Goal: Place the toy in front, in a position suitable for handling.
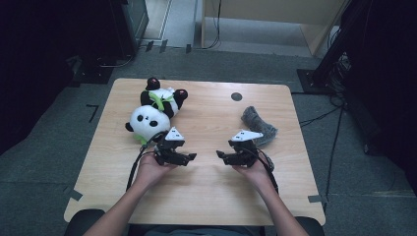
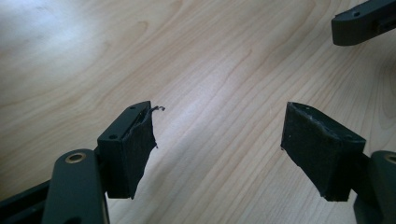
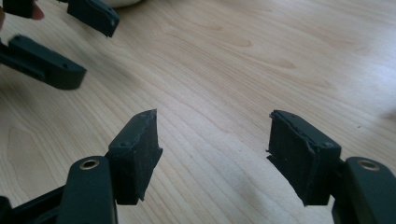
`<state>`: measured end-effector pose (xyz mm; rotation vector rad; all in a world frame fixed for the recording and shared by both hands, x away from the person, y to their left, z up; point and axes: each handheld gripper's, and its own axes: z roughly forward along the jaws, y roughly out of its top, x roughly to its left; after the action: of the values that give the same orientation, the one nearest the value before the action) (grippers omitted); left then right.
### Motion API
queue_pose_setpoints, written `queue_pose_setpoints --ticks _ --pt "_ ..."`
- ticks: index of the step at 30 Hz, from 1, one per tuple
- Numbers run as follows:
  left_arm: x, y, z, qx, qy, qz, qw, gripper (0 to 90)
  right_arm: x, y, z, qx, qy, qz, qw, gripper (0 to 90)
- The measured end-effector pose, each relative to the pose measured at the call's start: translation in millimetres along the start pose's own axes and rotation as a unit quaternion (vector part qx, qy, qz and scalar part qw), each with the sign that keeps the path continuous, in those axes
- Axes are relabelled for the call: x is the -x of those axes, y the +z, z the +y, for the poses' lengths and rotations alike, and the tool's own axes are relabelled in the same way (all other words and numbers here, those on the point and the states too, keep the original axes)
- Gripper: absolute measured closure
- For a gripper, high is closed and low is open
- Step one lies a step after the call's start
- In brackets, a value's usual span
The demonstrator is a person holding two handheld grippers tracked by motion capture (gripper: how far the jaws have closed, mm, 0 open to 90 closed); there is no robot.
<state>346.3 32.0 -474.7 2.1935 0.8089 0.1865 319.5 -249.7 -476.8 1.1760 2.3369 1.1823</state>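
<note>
- Our left gripper hovers with jaws apart, empty, above the pale wooden table.
- Our right gripper, at its 3 o'clock, gapes too.
- Black-and-white plush panda lies at 11 o'clock.

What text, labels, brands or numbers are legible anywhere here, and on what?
None legible.
Panda plush: no tag or print readable.
Grey cloth: no label seen.
Wooden table: bare grain, one dark round spot, no writing.
Left gripper and right gripper: black jaws and grey plates, no markings to read.
Floor tape marks: plain strips, no characters.
</note>
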Motion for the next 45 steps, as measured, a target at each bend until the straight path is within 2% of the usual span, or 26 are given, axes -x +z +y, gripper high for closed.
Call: queue_pose_setpoints --ticks 3,7,9,11,14,17,19,22,26,33,35,38,42,45 --pt "-6.6 -5.7 2.6 -0.001 -0.008 -0.004 1.0 30.0 2.4 -2.3 0.5 -0.004 0.003 0.005 1.0 40.7" --pt "-11.3 -12.0 6.6 0.003 -0.008 0.001 1.0 30.3 4.9 -5.4 2.3 -0.005 -0.005 0.002 1.0 40.7" --pt "-13.1 -15.4 9.3 -0.001 -0.001 0.005 1.0 30.4 6.4 -6.9 3.5 -0.002 -0.008 0.001 1.0 37.4" --pt "-15.6 -18.3 11.8 -0.001 -0.004 -0.001 1.0 29.7 8.4 -8.0 4.5 -0.005 -0.005 -0.001 1.0 32.9" --pt "-19.5 -20.9 14.2 -0.006 -0.004 0.001 1.0 28.5 9.1 -9.2 4.6 -0.005 0.0 -0.002 1.0 31.8" --pt "-23.3 -23.8 16.1 -0.002 -0.008 0.0 1.0 27.9 10.7 -12.9 5.5 -0.003 0.011 0.013 0.9998 40.0" --pt "-25.3 -27.1 19.8 0.002 -0.006 0.002 1.0 27.9 13.7 -13.6 7.5 -0.015 0.025 0.03 0.9991 37.7" --pt "-29.5 -32.0 27.4 0.015 -0.013 -0.005 0.9998 29.0 16.6 -14.1 7.8 -0.019 0.029 0.025 0.9991 34.7" --pt "-34.6 -34.7 35.8 0.015 -0.009 -0.004 0.9998 30.3 17.1 -17.2 9.1 -0.003 0.027 0.015 0.9995 30.7" --pt "-46.9 -40.0 43.5 0.012 -0.001 0.004 0.9999 31.8 17.5 -16.1 8.6 -0.005 0.026 0.014 0.9996 29.6" --pt "-52.0 -42.7 45.4 0.016 -0.009 0.007 0.9998 32.0 16.6 -14.6 8.3 -0.011 0.025 0.013 0.9995 28.2" --pt "-58.3 -46.2 47.7 0.024 -0.018 0.008 0.9995 32.6 14.9 -12.8 8.4 -0.011 0.017 -0.005 0.9998 27.7" --pt "-66.7 -49.3 49.9 0.021 -0.018 0.018 0.9995 33.5 15.2 -10.6 7.8 -0.018 0.018 -0.004 0.9997 28.9" --pt "-75.1 -54.5 51.9 0.028 -0.022 0.028 0.999 33.7 16.9 -8.9 7.1 -0.021 0.031 0.005 0.9993 28.7"
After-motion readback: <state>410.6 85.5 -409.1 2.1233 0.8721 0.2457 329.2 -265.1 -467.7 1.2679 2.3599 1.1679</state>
